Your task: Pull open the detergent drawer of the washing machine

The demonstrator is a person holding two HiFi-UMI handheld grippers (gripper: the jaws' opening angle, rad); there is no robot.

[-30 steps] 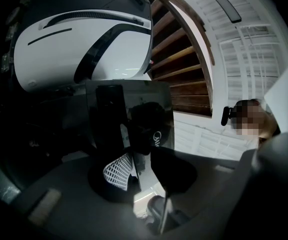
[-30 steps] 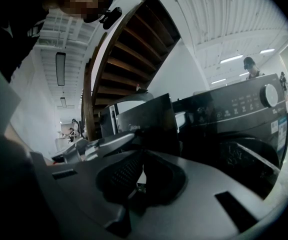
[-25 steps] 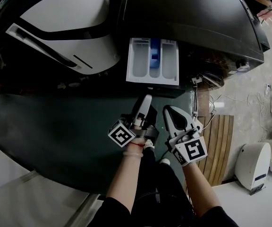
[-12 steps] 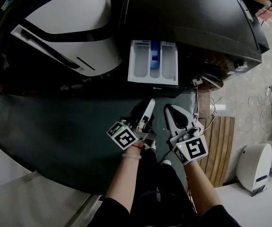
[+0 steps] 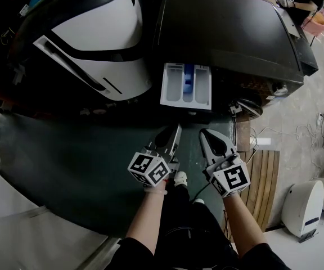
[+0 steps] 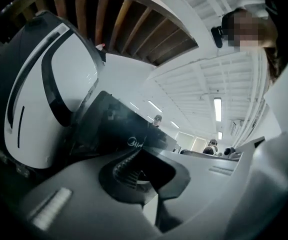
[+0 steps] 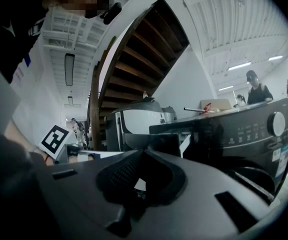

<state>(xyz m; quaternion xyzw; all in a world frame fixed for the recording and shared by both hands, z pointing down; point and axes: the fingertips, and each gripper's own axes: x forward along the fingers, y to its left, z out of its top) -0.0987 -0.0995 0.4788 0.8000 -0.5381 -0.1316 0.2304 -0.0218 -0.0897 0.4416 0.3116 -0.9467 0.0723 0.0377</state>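
The black washing machine (image 5: 229, 32) stands at the top of the head view, its white detergent drawer (image 5: 187, 85) pulled out toward me with a blue insert in the middle compartment. My left gripper (image 5: 176, 129) hovers just in front of the drawer, shut and holding nothing. My right gripper (image 5: 205, 134) is beside it on the right, also shut and empty. Neither touches the drawer. In the right gripper view the shut jaws (image 7: 143, 151) point level at the machine's front panel with its dial (image 7: 276, 124). The left gripper view, its jaws (image 6: 144, 149) shut, looks rolled.
A white and black appliance (image 5: 94, 44) stands left of the washing machine. A dark green mat (image 5: 66, 151) covers the floor under the grippers. A slatted wooden board (image 5: 259, 176) and a white device (image 5: 302, 207) are at the right. People stand in the background.
Both grippers have drawn back a little from the drawer and risen. The left gripper has rolled, its marker cube turned, and its jaws have closed. The drawer stays pulled out.
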